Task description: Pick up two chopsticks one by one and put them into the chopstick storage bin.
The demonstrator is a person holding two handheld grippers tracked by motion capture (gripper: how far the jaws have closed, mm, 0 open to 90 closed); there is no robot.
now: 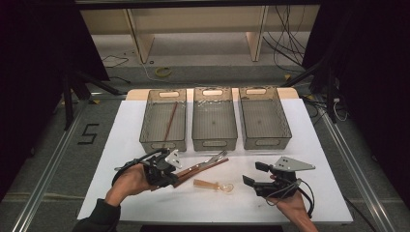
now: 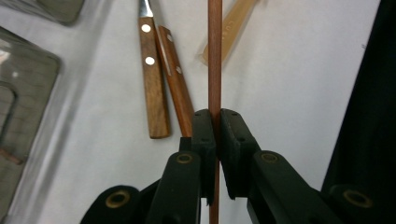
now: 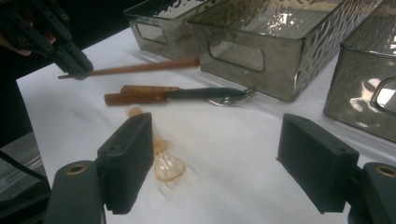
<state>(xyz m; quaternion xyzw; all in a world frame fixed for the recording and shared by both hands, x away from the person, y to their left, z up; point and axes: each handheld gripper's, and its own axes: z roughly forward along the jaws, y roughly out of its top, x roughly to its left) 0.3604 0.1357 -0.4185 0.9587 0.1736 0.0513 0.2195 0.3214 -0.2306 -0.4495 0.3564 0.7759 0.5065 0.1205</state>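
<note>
Gripping a brown chopstick in the clamped left gripper — pointing level; right gripper hovering wide open, empty, over a clear spoon.

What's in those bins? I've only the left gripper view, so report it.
Observer: The left bin already holds one brown chopstick; the middle bin and the right bin look empty.
Operator: Now report the right gripper.
Observer: The right gripper is open and hangs over the table, just right of the amber spoon, with nothing between its jaws.
</note>
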